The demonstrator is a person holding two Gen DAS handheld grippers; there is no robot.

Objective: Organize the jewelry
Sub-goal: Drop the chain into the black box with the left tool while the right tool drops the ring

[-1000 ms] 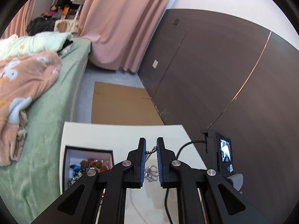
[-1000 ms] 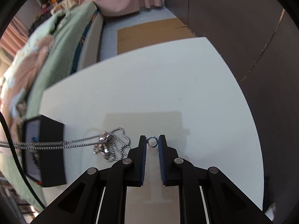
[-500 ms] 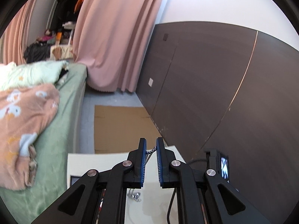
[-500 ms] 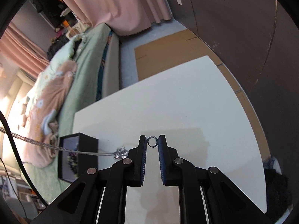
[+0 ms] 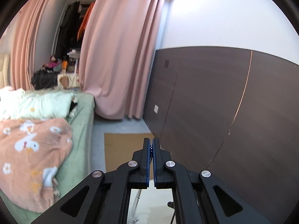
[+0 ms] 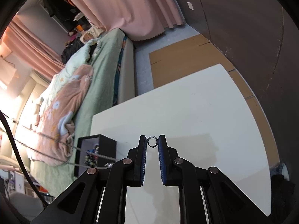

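Now that both grippers have risen well above the table, the chain that lay heaped on the surface a second ago is stretched in the air, running from the right gripper off past the table's left edge, above the black jewelry box at that edge. The right gripper's fingers are clamped on the ring clasp; the left gripper is pressed together on a few links of the same chain. Pulled straight like this, the necklace looks untangled and ready, I judge, to be lowered toward the box.
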